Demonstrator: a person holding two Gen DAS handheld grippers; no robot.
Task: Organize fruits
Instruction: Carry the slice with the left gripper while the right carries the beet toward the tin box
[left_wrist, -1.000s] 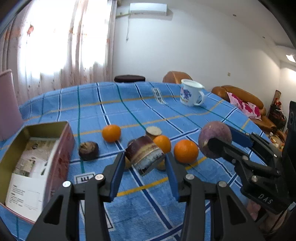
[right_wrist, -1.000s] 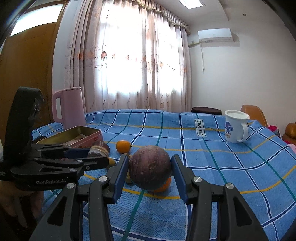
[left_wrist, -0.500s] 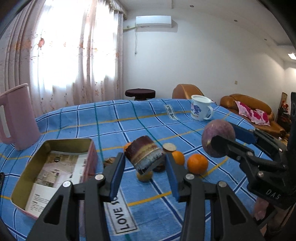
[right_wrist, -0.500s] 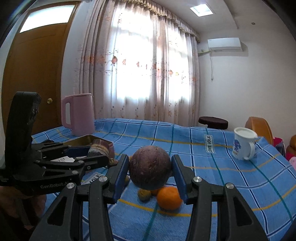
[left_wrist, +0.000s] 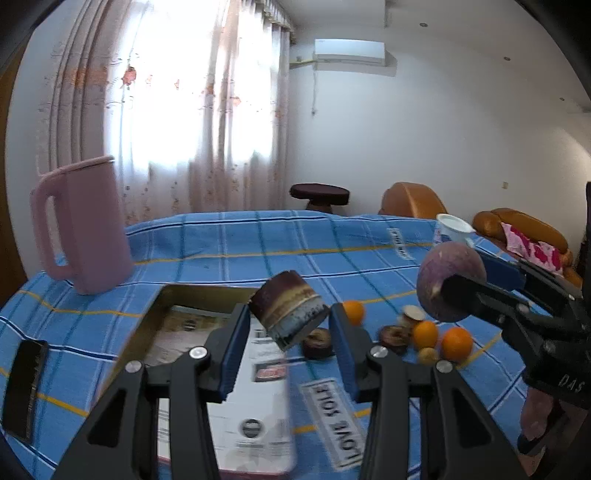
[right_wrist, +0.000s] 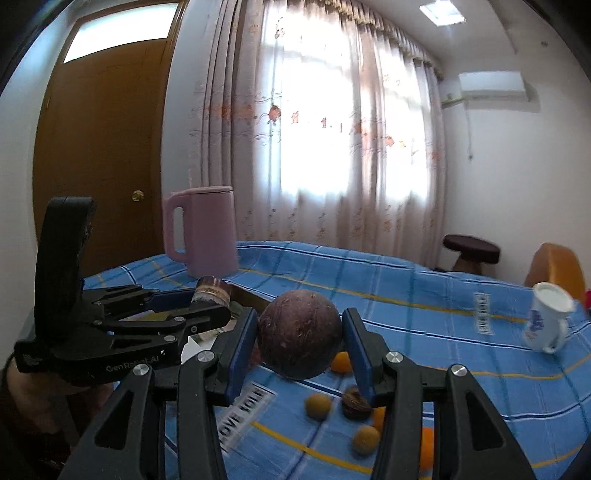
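Left gripper (left_wrist: 289, 334) pinches a cut, banded, dark-rinded fruit piece (left_wrist: 288, 315) between its blue pads, tilted, held in the air above the open tin box (left_wrist: 155, 314). Right gripper (right_wrist: 300, 341) is clamped on a round brown-purple fruit (right_wrist: 299, 334), both pads touching its sides, held above the blue plaid tablecloth (right_wrist: 406, 306) just right of the box. On the cloth right of the box lie loose fruits: oranges (left_wrist: 457, 344), small yellow fruits (right_wrist: 318, 406) and dark cut pieces (left_wrist: 317, 338), close together. Beyond the box, at its far left, stands a pink kettle (left_wrist: 83, 230). Far right of the box, a white mug (right_wrist: 546, 321).
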